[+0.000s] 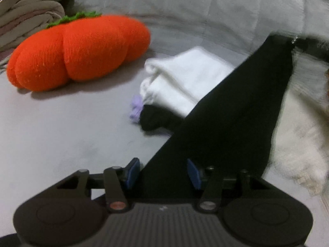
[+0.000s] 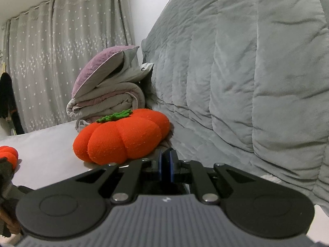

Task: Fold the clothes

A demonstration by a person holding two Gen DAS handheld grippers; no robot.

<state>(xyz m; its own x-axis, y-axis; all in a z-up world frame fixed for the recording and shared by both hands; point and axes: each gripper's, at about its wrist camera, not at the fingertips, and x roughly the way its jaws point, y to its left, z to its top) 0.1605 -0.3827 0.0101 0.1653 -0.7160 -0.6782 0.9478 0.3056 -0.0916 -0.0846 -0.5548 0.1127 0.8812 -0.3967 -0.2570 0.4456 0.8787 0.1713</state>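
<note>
- Slippage at the left gripper is the main risk: the long black stretchy garment runs up between its blue pads, yet the jaws stand partly spread and the pads do not visibly press the cloth, so the fabric could slide out before any fold is made.
- Tension could fail at the far end, where the black garment rises taut toward the upper right of the left wrist view; what holds it there is too small to tell.
- Right gripper has its jaws pressed nearly together; dark fabric seems to sit just below them, but a true pinch cannot be confirmed.
- Snagging is possible: the garment hangs over the folded white cloth and the small black and lilac pieces lying on the grey bed sheet, and lowering it carelessly could drag that pile apart.
- Orange plush pumpkin cushion lies near enough to crowd the folding space.
</note>
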